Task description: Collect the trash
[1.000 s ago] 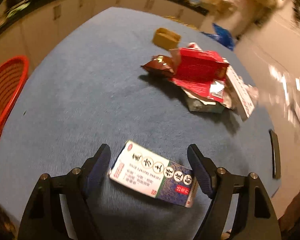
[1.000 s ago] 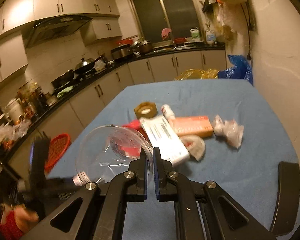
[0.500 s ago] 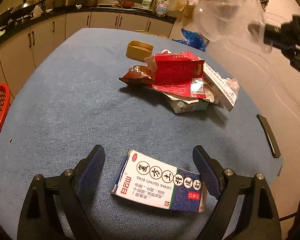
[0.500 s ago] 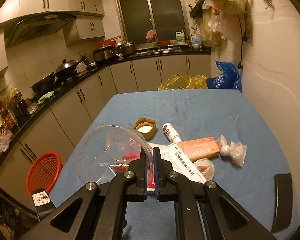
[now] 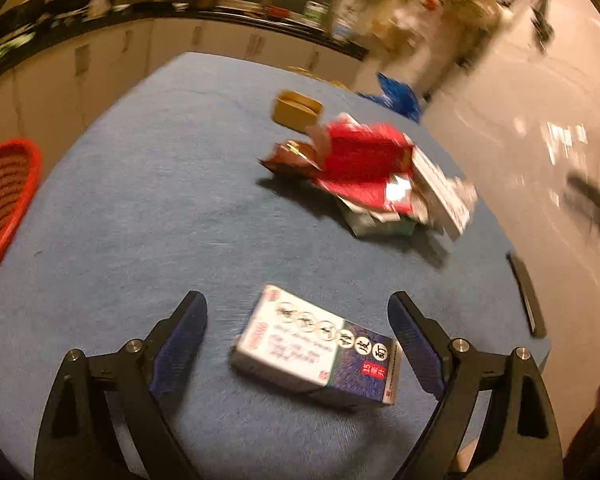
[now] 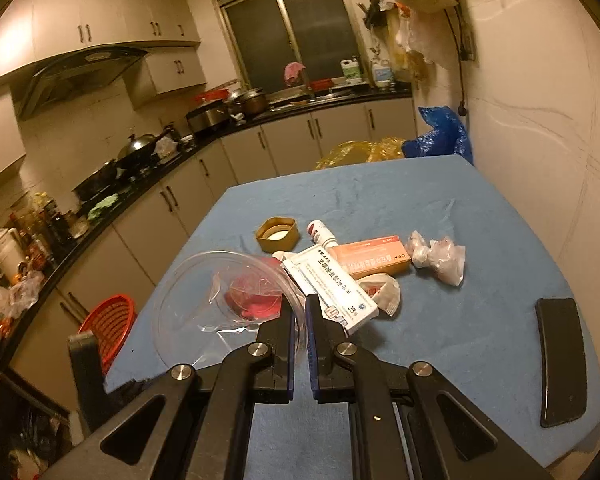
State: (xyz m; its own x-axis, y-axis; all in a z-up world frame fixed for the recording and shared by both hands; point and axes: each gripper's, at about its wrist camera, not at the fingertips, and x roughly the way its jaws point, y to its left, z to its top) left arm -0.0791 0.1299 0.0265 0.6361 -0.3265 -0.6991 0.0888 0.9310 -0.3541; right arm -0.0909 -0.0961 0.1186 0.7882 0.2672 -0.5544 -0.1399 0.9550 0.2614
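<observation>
The left gripper (image 5: 296, 344) is angled down at the blue cloth-covered table (image 5: 148, 208); its jaws have just been opening and stand wide apart. The white-and-blue printed cardboard box (image 5: 320, 352) lies flat between them, untouched, near the table's front edge. The right gripper (image 6: 300, 320) is clamped on the rim of a clear round plastic lid (image 6: 224, 300), held above the table's left side. A red mesh basket (image 6: 108, 324) sits beyond that edge.

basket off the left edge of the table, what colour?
Red: the woven basket shows best in the left wrist view, though blurred there.
</observation>
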